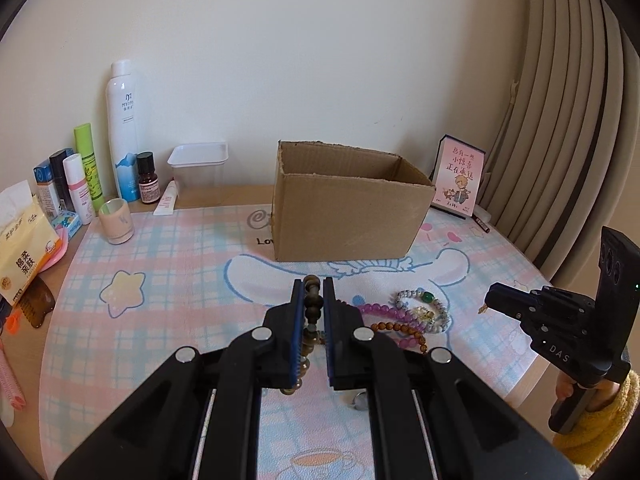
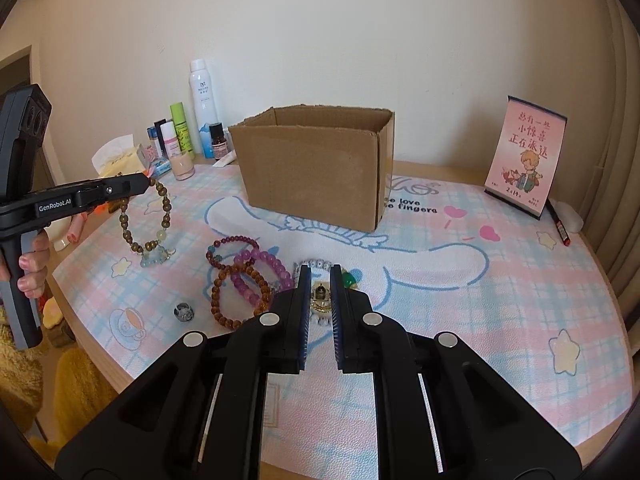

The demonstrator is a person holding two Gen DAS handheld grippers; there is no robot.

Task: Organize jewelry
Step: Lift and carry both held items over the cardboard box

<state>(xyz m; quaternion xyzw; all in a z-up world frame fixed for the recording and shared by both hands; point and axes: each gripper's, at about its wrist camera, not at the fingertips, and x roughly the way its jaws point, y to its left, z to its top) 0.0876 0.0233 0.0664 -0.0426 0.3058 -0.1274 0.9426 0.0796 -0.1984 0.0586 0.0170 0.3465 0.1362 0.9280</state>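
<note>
My left gripper (image 1: 312,282) is shut on a dark wooden bead bracelet (image 1: 311,306), which hangs in the air above the mat; in the right wrist view the bracelet (image 2: 145,220) dangles from that gripper (image 2: 147,181) at the left. My right gripper (image 2: 320,271) is narrowly open around a small gold pendant piece (image 2: 320,294) and is not closed on it. Purple (image 2: 262,274), amber (image 2: 236,294) and dark red (image 2: 230,250) bead bracelets lie on the mat, with a white-and-green bracelet (image 1: 424,304) and a silver ring (image 2: 183,312). An open cardboard box (image 2: 316,172) stands behind them.
A patterned mat (image 2: 480,280) covers the table. Bottles and tubes (image 1: 124,132), a cup (image 1: 116,220), a clear tub (image 1: 198,164) and a tissue pack (image 1: 24,236) stand at the back left. A pink desk calendar (image 2: 524,156) and a pen (image 2: 560,228) are at the right.
</note>
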